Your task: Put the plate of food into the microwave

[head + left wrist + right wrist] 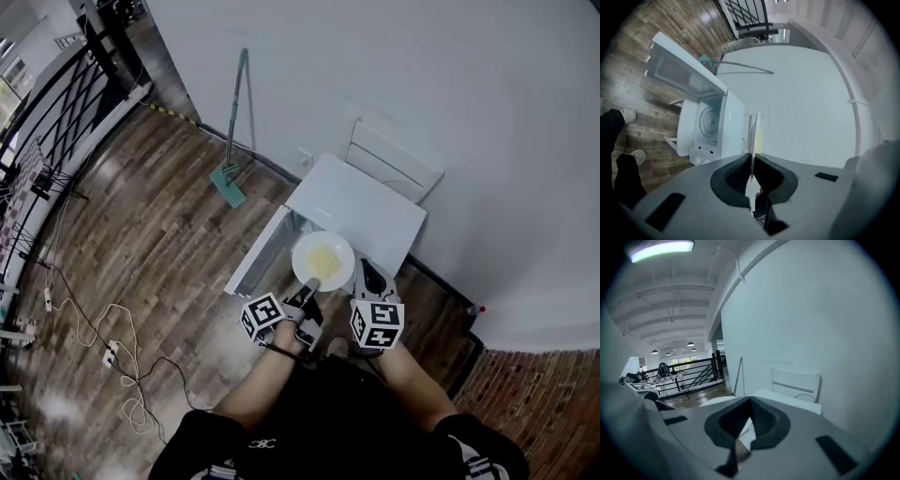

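A white plate (323, 258) with yellow food hangs in front of the white microwave (361, 202), which stands on the wood floor against the wall. Its door (258, 248) is swung open to the left. My left gripper (312, 286) is shut on the plate's near rim. In the left gripper view the plate (754, 131) shows edge-on between the pads of the left gripper (752, 161), and the microwave's open cavity (710, 124) with its turntable lies ahead. My right gripper (367, 272) hangs beside the plate's right rim. In the right gripper view the right gripper (750, 401) has its tips together on nothing.
A white chair (394, 164) leans on the wall behind the microwave. A mop (234, 141) stands against the wall to the left. Cables (103, 347) trail over the floor at the far left, near a black railing (56, 112). The person's shoes (628, 136) stand before the door.
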`<state>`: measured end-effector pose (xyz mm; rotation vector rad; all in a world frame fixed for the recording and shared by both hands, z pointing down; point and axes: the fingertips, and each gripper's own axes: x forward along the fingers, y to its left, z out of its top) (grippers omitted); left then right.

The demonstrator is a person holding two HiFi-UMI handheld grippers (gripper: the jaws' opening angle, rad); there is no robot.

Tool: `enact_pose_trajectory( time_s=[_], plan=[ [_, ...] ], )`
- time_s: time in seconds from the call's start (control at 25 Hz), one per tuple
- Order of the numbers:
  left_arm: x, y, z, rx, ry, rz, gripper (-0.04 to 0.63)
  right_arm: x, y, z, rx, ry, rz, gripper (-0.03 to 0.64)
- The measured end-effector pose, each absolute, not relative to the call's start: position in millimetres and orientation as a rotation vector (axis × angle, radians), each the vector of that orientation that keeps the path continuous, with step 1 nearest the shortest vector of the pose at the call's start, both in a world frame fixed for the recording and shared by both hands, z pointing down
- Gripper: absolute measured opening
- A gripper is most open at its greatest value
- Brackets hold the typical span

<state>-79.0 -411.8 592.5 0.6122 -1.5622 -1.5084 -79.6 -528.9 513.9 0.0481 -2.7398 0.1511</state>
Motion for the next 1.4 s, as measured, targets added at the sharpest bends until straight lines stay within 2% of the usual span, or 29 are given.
enact_pose_trajectory(
  time_s=[0.28, 0.64, 1.08, 1.4],
  plan=[
    [-80.4, -397.1, 656.5, 0.475, -1.629, -1.616, 0.012, -97.3, -510.2, 564.2, -0.173, -2.697, 0.112, 0.006],
    [-123.9, -389.1, 771.3, 0.454, -1.642, -1.635, 0.012, -127.3, -483.3, 665.5, -0.263, -2.728, 0.122, 0.006],
    [-174.7, -441.8, 887.4, 0.539, -1.593, -1.592, 0.012, -120.9, -485.7, 774.9, -0.237, -2.641, 0.101, 0.006],
    [-198.3, -489.3, 925.3, 0.618, -1.56, -1.509, 0.012, -122.6, -500.8, 783.1, -0.146, -2.608, 0.182, 0.006]
  ],
)
